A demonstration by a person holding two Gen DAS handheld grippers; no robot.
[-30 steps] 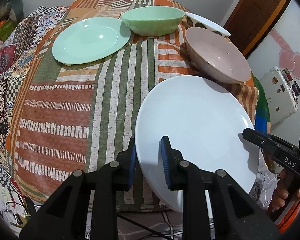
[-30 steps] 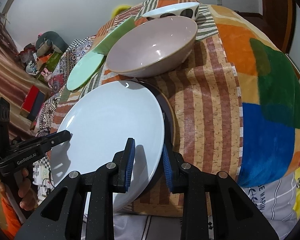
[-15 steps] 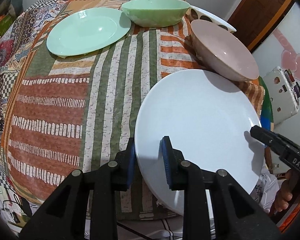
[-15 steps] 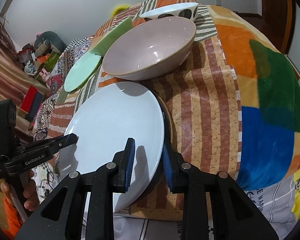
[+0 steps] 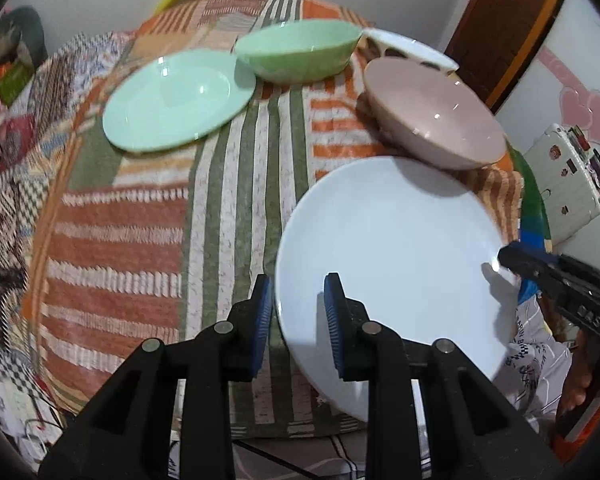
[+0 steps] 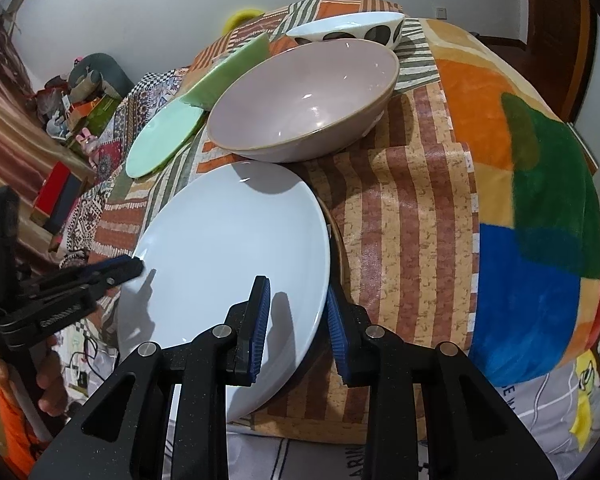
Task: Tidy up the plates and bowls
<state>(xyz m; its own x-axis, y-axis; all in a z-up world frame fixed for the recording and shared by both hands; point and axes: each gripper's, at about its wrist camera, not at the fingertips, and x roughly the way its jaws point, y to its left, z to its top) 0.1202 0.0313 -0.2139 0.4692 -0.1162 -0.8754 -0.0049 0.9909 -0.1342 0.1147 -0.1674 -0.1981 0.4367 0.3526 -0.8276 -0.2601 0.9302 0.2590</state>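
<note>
A large white plate point(image 5: 392, 248) is held tilted above the near table edge; it also shows in the right wrist view point(image 6: 228, 248). My left gripper point(image 5: 298, 320) is shut on its left rim. My right gripper point(image 6: 296, 320) is shut on its right rim; a dark plate edge point(image 6: 338, 240) shows under it. A pink bowl point(image 5: 432, 112) sits just behind the white plate. A green plate point(image 5: 176, 98) and a green bowl point(image 5: 298, 52) sit at the far left. A white spotted bowl point(image 6: 348, 30) sits at the back.
The table is covered with a striped patchwork cloth point(image 5: 140, 208). A white box with stickers point(image 5: 568, 184) stands off the right side. Clutter point(image 6: 76, 100) lies beyond the far left edge.
The white plate has shifted slightly with both grippers still clamped on it; the left wrist view has dropped back and the far dishes sit lower in frame.
</note>
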